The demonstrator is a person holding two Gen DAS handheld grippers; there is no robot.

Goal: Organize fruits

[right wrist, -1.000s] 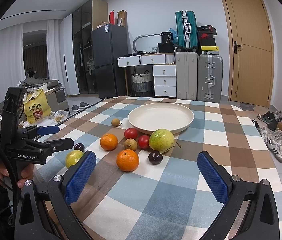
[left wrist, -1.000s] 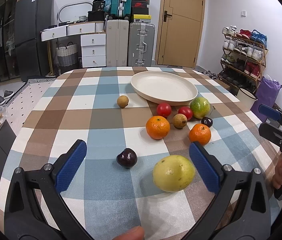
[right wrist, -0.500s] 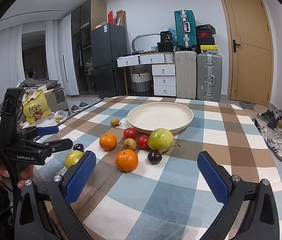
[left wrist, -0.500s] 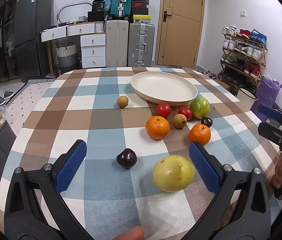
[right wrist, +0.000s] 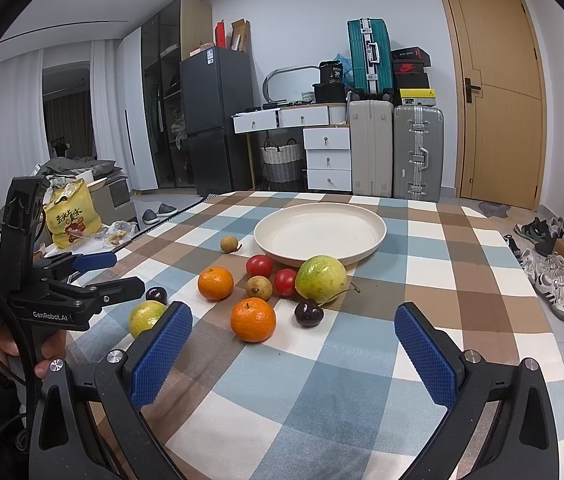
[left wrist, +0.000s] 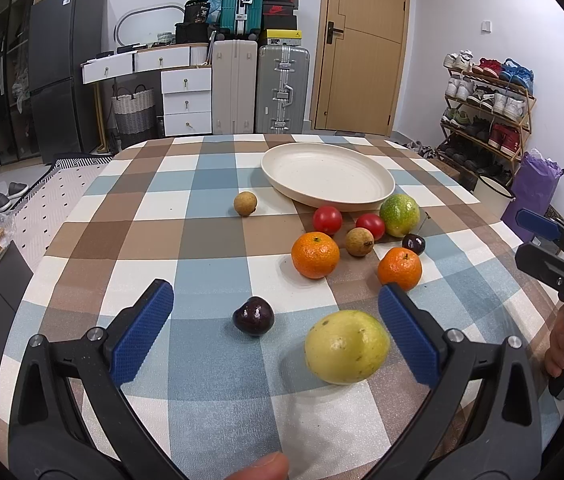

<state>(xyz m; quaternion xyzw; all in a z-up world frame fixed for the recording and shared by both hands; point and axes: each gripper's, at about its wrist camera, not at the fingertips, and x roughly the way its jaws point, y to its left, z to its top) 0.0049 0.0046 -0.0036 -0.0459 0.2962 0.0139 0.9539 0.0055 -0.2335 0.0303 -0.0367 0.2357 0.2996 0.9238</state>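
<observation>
Checked cloth in blue, brown and white covers the counter [left wrist: 210, 240], on which all the fruit is seen from the left wrist view. The left gripper [left wrist: 274, 324] is held low over the near edge with its jaws spread wide; between them lie a dark plum [left wrist: 253, 315] and a yellow fruit [left wrist: 347, 346], the latter just beside the right pad, neither being gripped. Farther off, two oranges [left wrist: 315, 255], two tomatoes [left wrist: 327, 220], a brown fruit [left wrist: 359, 242], a cherry [left wrist: 413, 243] and a green fruit [left wrist: 399, 215] are clustered in front of a cream plate [left wrist: 327, 178], which holds nothing. A small round fruit [left wrist: 245, 203] sits apart to the left of the plate. The right gripper [left wrist: 537, 240] is seen at the right edge. From the right wrist view, the right gripper [right wrist: 293, 344] is likewise held with jaws spread and nothing between them but bare cloth. The nearer orange [right wrist: 253, 319] and the cherry [right wrist: 309, 313] lie just beyond the pads, the green fruit [right wrist: 321, 279] touching the rim of the plate [right wrist: 319, 232]. The left gripper [right wrist: 94, 276] is seen at the left, above the yellow fruit [right wrist: 146, 318].
</observation>
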